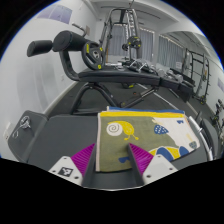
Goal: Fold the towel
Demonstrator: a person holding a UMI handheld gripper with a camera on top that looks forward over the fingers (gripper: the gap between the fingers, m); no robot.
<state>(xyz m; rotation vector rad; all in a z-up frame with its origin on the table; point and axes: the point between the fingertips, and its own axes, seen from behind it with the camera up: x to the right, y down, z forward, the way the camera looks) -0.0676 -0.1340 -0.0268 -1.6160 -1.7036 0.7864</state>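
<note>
A towel (140, 135) printed with yellow, white and blue shapes on olive-grey lies flat on a dark treadmill belt (60, 135). Its near left corner reaches in between my fingers. My gripper (110, 162) is open and low over the belt. The magenta pads (84, 158) stand apart on either side of that corner. Neither pad presses on the cloth. The towel's far edge runs toward the treadmill's front, and its right part spreads beyond my right finger.
The treadmill's black handlebar (75, 45) and console rise beyond the towel. A weight machine frame (125, 35) stands behind, near a bright window. Another exercise machine (190, 75) is at the right. The treadmill's side rail (30, 125) borders the belt at the left.
</note>
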